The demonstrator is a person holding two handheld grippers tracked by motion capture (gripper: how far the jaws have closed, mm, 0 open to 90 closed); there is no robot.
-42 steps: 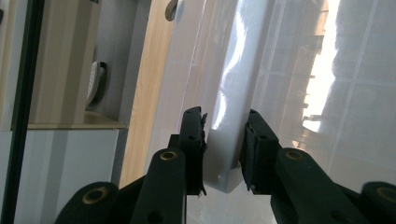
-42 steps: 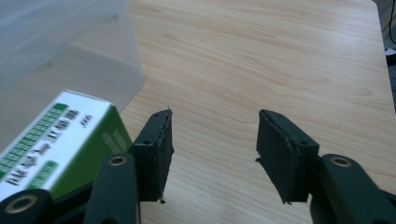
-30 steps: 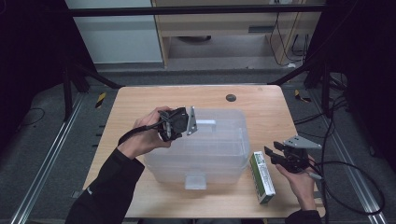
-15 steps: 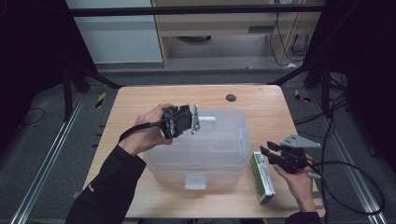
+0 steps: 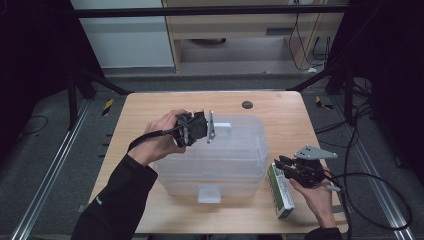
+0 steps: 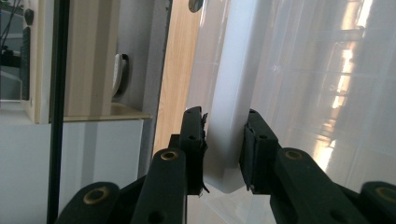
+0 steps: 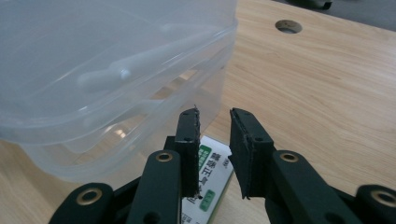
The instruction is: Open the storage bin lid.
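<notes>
Left tool (image 6: 224,154) clamped on the white latch flap (image 6: 233,93) at the far rim of the clear plastic storage box (image 5: 220,155), pads pressing both faces of the flap. Box resting lidded at the middle of the wooden worktop (image 5: 150,110). Right tool (image 7: 215,154) low near the right front corner of the worktop, jaws just drawn narrower, a gap between them, poised above the green and white carton (image 7: 205,182) lying flat just beside the box's right wall.
</notes>
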